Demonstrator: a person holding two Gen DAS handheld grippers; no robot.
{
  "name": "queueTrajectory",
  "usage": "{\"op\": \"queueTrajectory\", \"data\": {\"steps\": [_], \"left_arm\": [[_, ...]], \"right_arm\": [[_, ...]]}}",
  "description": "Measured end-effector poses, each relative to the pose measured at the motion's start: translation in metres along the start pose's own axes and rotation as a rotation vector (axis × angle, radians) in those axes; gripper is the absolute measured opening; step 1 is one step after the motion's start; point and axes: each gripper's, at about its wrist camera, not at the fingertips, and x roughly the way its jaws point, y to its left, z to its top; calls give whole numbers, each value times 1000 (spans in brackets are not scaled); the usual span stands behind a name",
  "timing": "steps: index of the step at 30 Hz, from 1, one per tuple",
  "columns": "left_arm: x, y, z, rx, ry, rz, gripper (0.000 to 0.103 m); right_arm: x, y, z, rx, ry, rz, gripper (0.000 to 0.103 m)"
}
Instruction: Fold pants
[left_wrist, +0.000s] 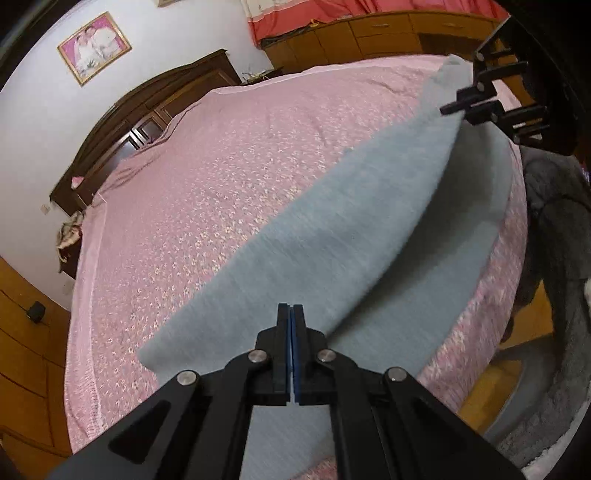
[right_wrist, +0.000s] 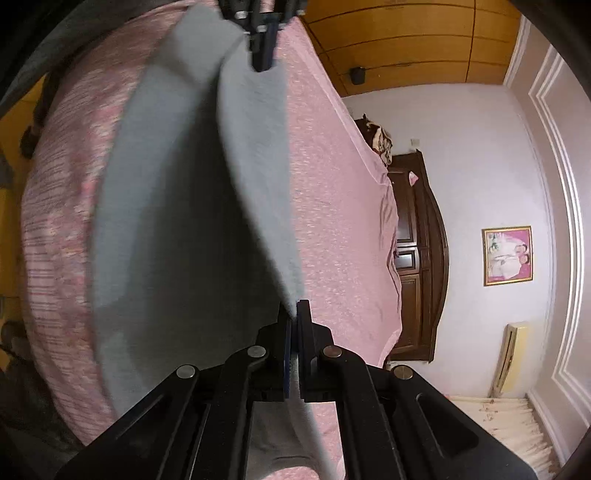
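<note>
Left wrist view shows the gray pants (left_wrist: 332, 236) running from the bottom middle of the frame up to the upper right, lying partly on the pink bed cover (left_wrist: 221, 177) with one long edge lifted off it. That lifted edge hangs in the air like a flap, and a dark shadow sits under it. At the bottom middle, the left tool (left_wrist: 291, 314) has its two fingers pressed tight together on the near end of the gray cloth. At the upper right, the right tool (left_wrist: 452, 107) pinches the far end of the same edge. Right wrist view shows the pants (right_wrist: 177, 229) filling the middle and left of the frame, with the raised flap going up toward the top. Here the right tool (right_wrist: 294, 314) at the bottom middle is closed on the cloth edge, and the left tool (right_wrist: 263, 62) at the top holds the other end. Behind the bed stand a dark wooden headboard (left_wrist: 147, 107) and a framed picture (left_wrist: 94, 47) on the white wall. Wooden cabinets (left_wrist: 369, 37) fill the top of the frame.
</note>
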Motion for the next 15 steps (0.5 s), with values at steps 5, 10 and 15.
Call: {"op": "queueTrajectory", "data": {"steps": [5, 10, 15], "left_arm": [[13, -25, -14, 62, 31, 8, 1], [30, -69, -15, 197, -36, 70, 22], [56, -104, 7, 250, -187, 178, 55]], "right_arm": [[-8, 42, -5, -30, -17, -90, 4], [-4, 55, -1, 13, 4, -103, 3], [-2, 31, 7, 96, 5, -121, 3]]}}
